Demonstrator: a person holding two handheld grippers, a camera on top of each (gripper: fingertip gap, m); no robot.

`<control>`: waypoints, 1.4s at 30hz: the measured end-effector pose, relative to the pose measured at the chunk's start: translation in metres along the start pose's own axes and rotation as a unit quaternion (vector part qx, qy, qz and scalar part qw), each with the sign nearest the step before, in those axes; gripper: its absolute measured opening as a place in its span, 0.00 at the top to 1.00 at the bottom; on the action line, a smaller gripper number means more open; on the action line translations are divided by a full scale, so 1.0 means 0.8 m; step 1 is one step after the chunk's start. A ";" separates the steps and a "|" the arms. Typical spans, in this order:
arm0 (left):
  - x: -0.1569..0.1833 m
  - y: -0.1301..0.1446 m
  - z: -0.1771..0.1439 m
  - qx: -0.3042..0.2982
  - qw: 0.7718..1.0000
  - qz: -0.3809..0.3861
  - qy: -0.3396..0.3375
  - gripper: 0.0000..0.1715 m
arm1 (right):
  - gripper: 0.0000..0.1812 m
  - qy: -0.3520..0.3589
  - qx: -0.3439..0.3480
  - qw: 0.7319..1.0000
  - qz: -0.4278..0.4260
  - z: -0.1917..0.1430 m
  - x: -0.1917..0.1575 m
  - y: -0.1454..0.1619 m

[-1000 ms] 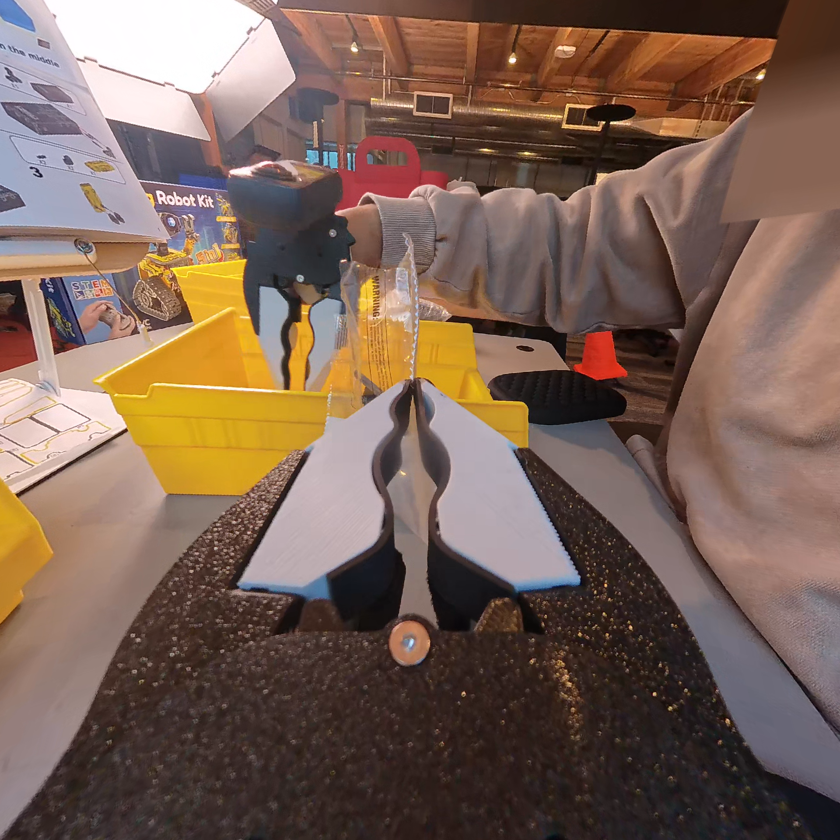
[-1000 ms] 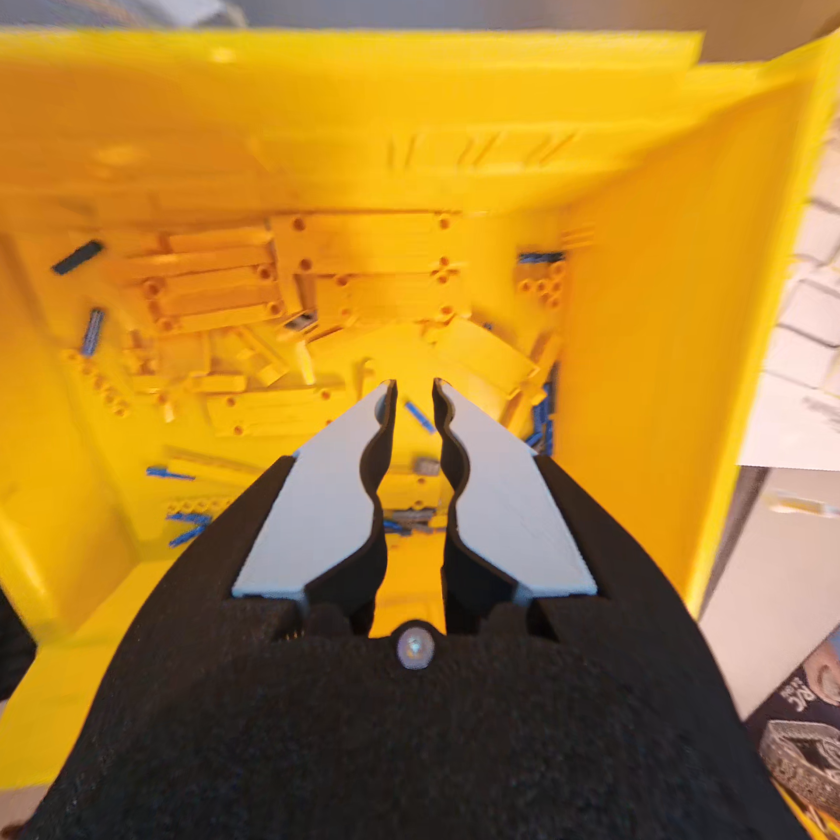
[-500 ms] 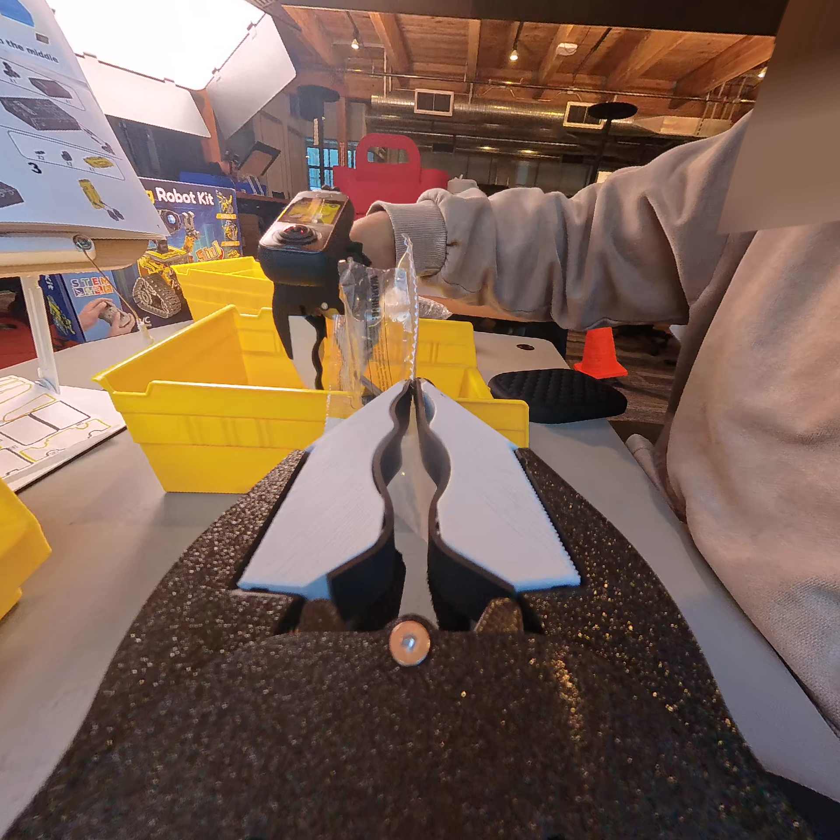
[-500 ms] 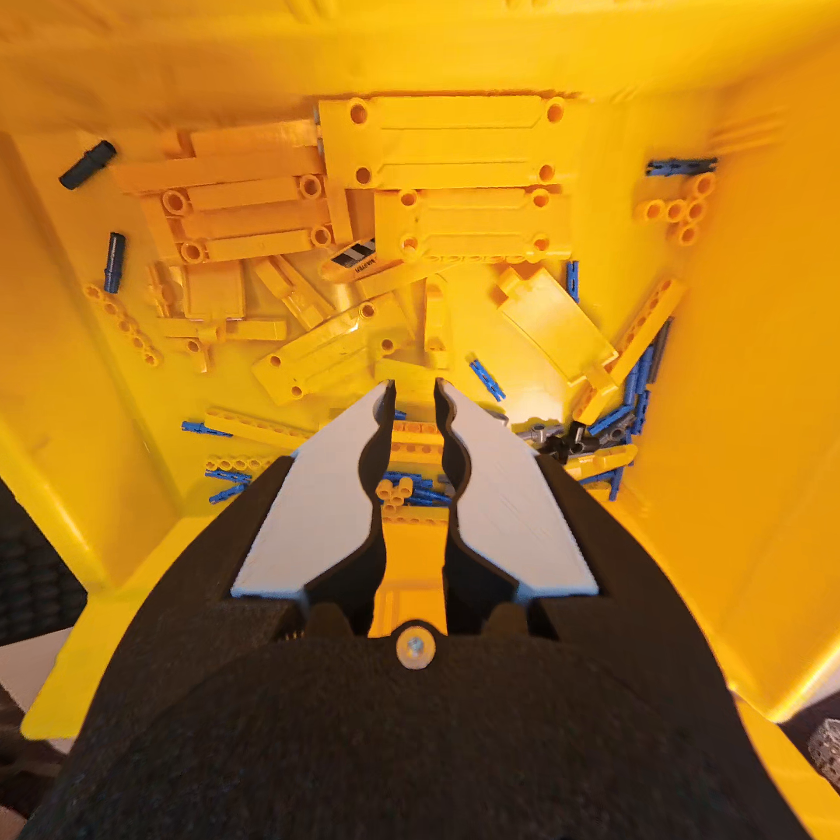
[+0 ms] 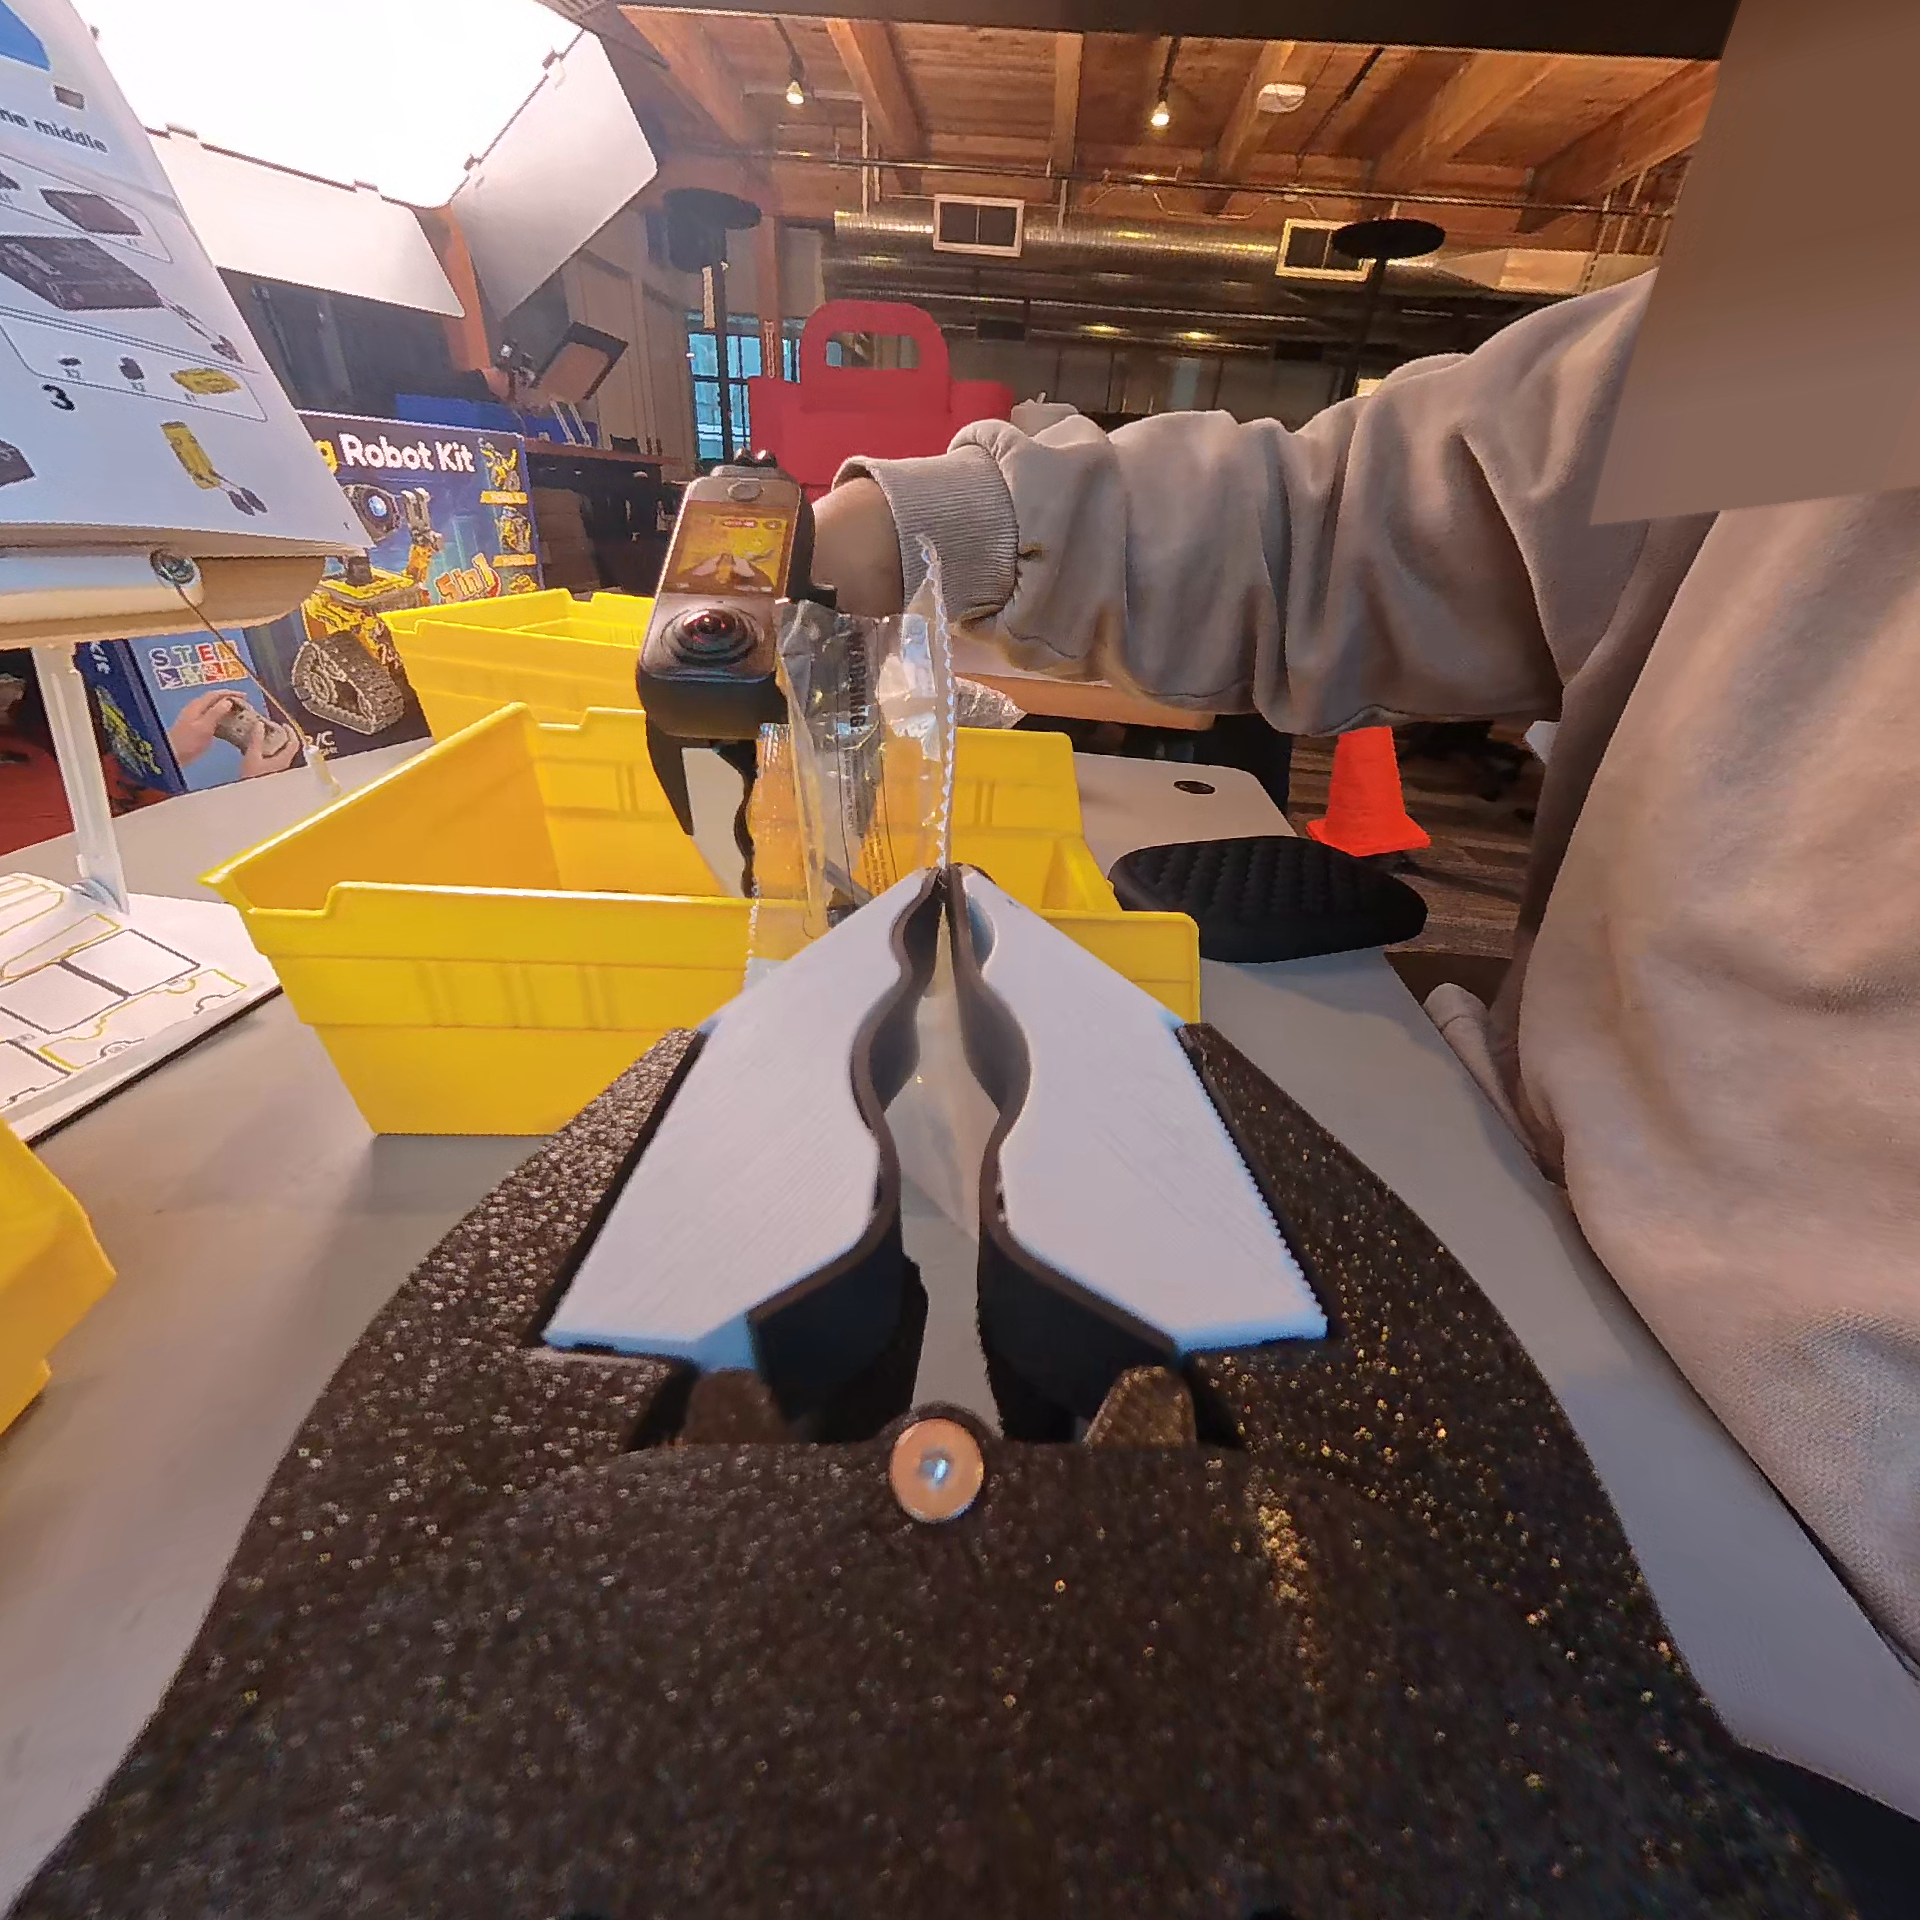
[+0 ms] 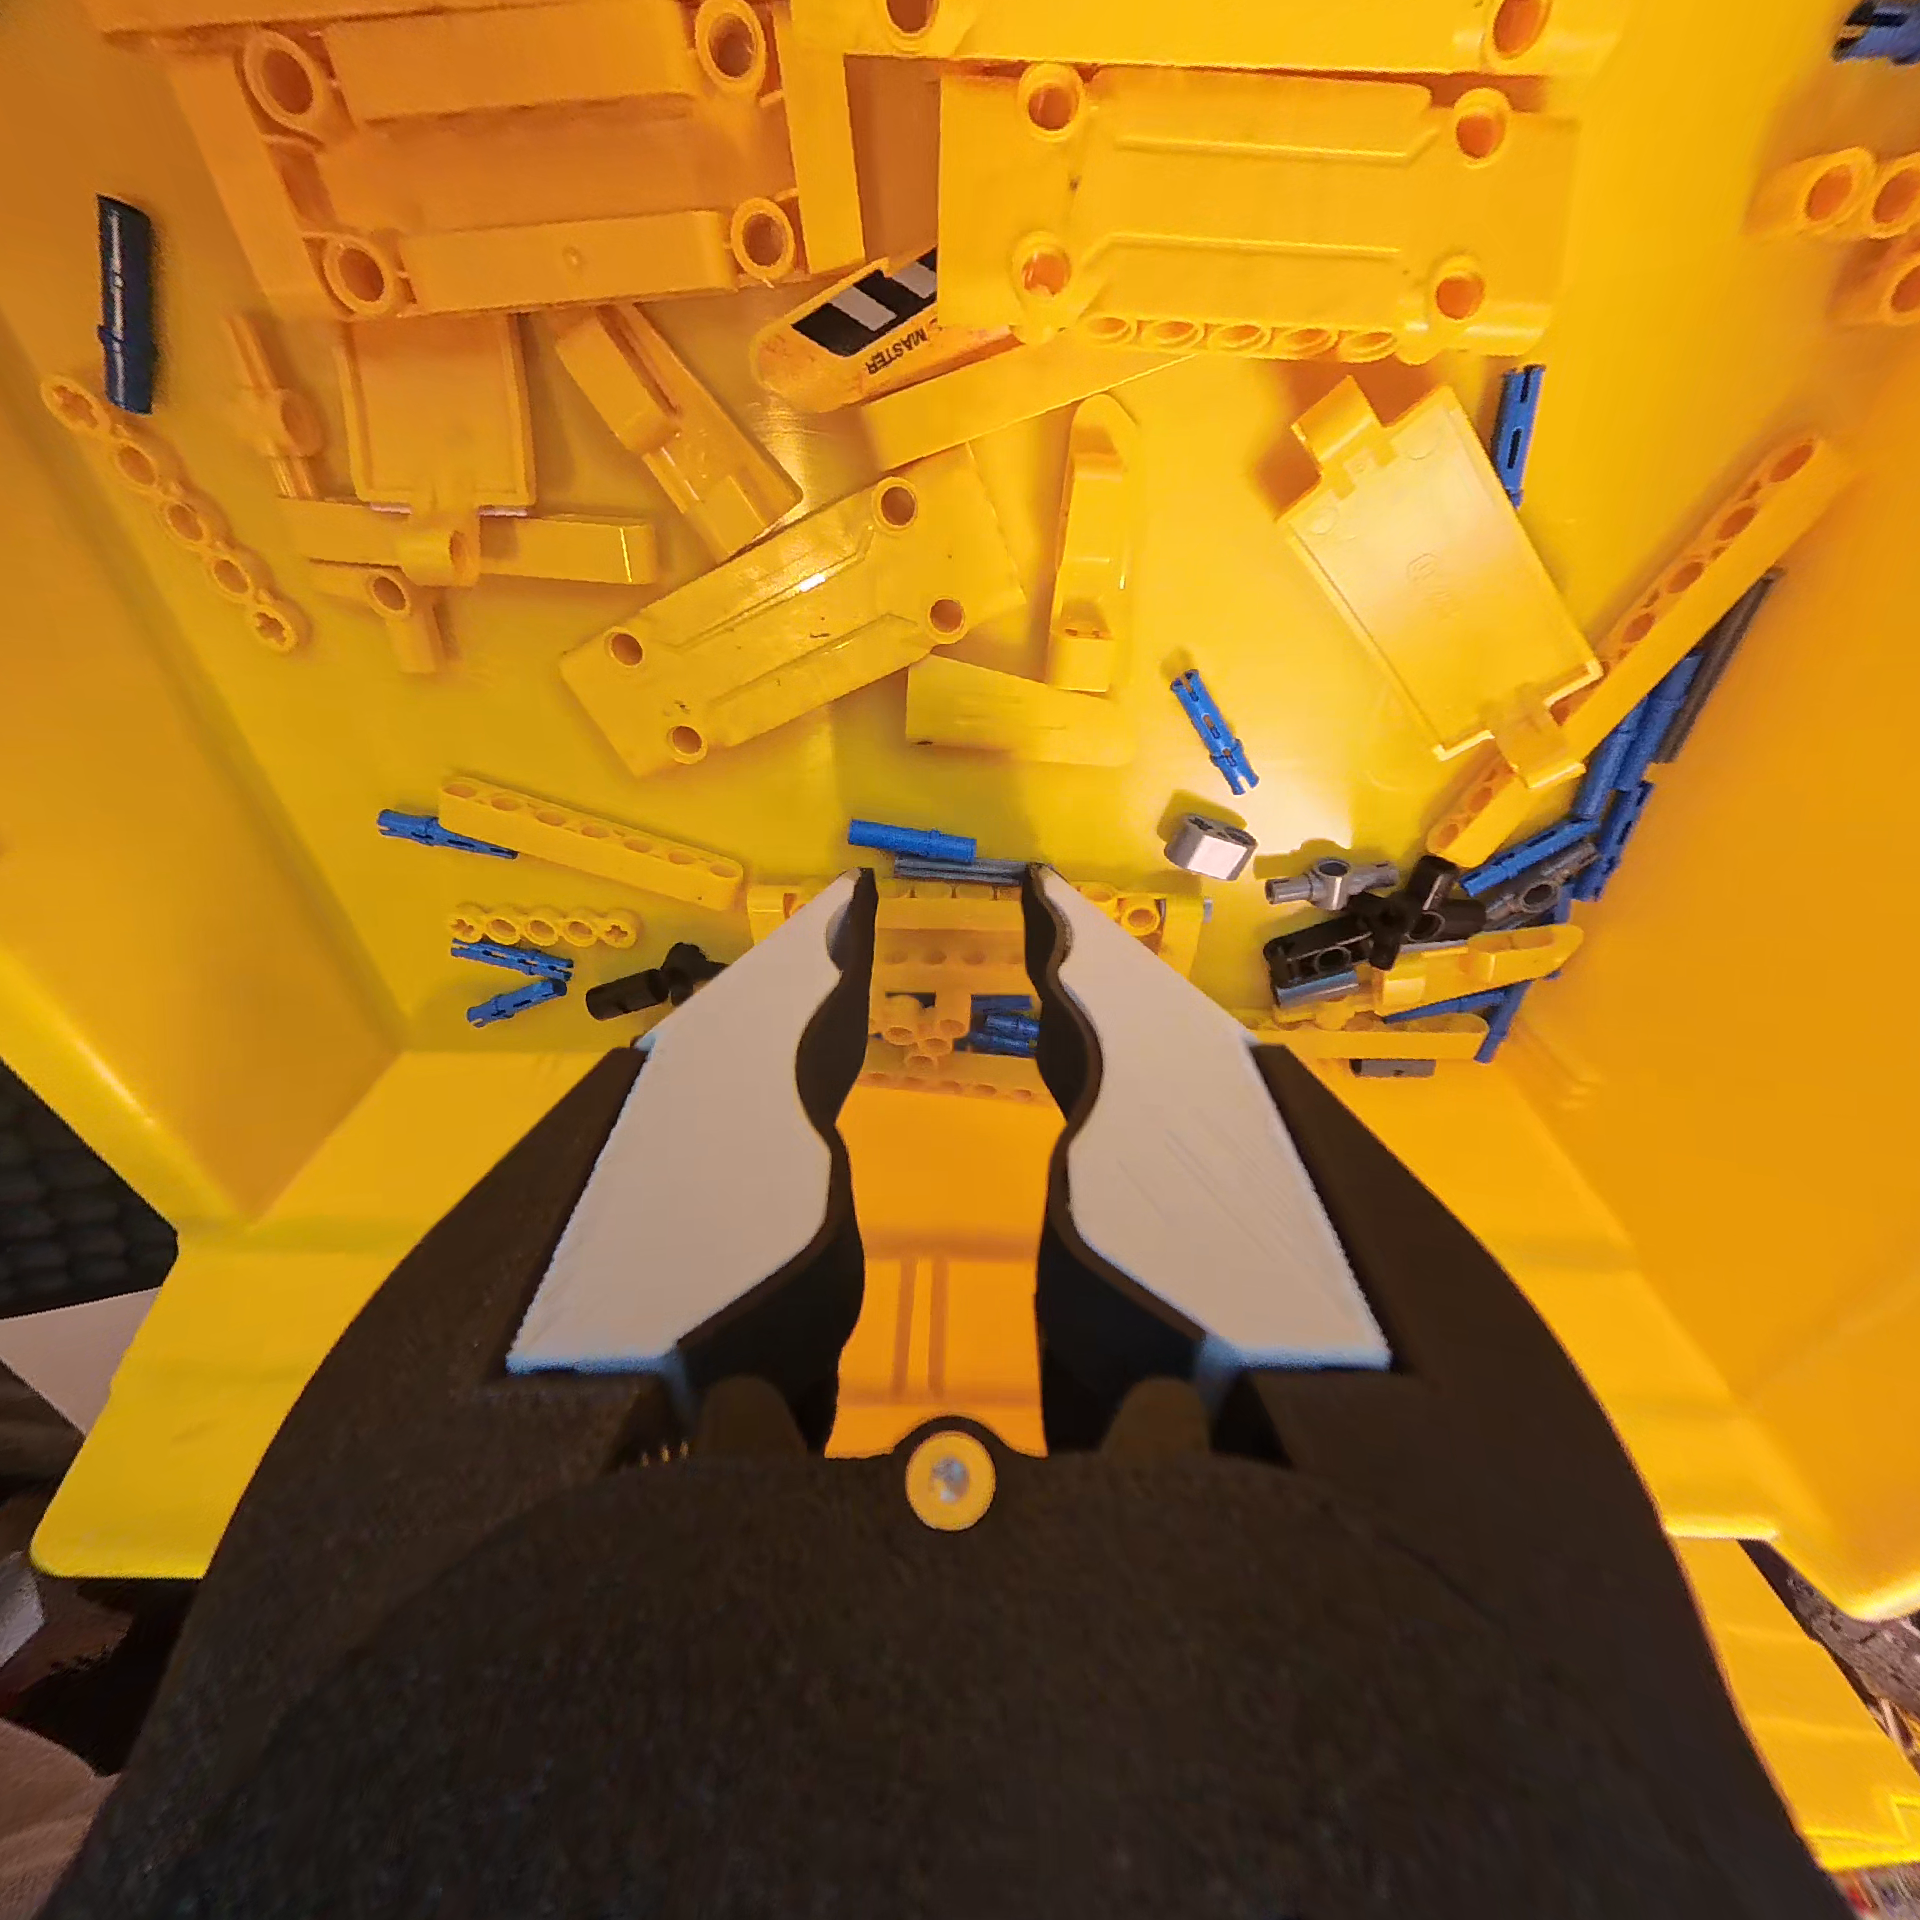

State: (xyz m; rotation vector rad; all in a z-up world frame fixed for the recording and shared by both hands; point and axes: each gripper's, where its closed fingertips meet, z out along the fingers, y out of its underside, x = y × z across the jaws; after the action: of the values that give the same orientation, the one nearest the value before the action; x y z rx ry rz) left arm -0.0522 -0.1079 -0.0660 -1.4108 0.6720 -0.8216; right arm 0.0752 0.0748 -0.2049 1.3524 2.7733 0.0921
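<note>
My left gripper [image 5: 943, 878] is shut on the lower edge of a clear plastic bag [image 5: 862, 748], which stands upright in front of a yellow bin [image 5: 499, 935]. My right gripper [image 6: 945, 883] is open and empty, pointing down into that bin [image 6: 156, 831]. It also shows in the left wrist view [image 5: 712, 800], dipped past the bin rim. Its fingertips hover just above a yellow holed beam [image 6: 940, 925] and a blue pin [image 6: 909, 836]. Yellow panels [image 6: 790, 623], blue pins and black connectors [image 6: 1371, 925] lie loose on the bin floor.
An instruction booklet on a stand [image 5: 114, 312] and a kit box [image 5: 416, 582] are at the left. A second yellow bin [image 5: 42, 1278] is at the near left, more bins behind. A black pad [image 5: 1268, 899] lies right of the bin. The person's sleeve [image 5: 1299, 561] reaches across. Across from one pair of fingers to the other is roughly 25 centimetres.
My right gripper has gone lower into the bin, closer to the parts, and its jaws have opened wider. My left gripper has held still with the bag.
</note>
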 end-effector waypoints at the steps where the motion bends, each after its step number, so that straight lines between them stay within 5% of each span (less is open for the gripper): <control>1: 0.000 0.000 0.000 0.000 1.000 0.001 0.000 1.00 | 0.83 0.001 -0.004 1.000 0.004 0.000 0.001 0.001; 5: 0.001 -0.001 0.000 0.000 1.000 0.002 0.000 1.00 | 0.80 -0.008 0.012 1.000 0.018 0.000 0.000 -0.002; 11: 0.001 -0.001 0.000 -0.004 1.000 0.005 0.000 1.00 | 0.89 0.023 0.033 0.999 0.019 0.000 0.019 -0.005; 13: 0.001 -0.001 0.000 -0.003 1.000 0.006 -0.001 1.00 | 1.00 0.037 0.045 0.998 0.006 -0.002 0.025 -0.009; 24: 0.000 0.002 0.000 -0.005 1.000 0.002 0.001 1.00 | 0.90 0.064 0.047 0.995 -0.058 -0.012 0.039 -0.012; 30: -0.002 0.002 -0.002 -0.006 1.000 0.003 -0.003 1.00 | 0.91 0.071 0.004 0.990 -0.122 -0.003 0.047 -0.012; 42: -0.002 0.003 -0.001 -0.008 1.000 0.004 -0.004 1.00 | 1.00 0.115 0.042 0.984 -0.133 -0.007 0.053 -0.014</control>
State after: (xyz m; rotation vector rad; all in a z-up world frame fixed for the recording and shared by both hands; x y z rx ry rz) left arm -0.0537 -0.1071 -0.0682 -1.4240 0.6783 -0.8067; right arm 0.0400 0.1016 -0.2010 1.0306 3.1563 0.1278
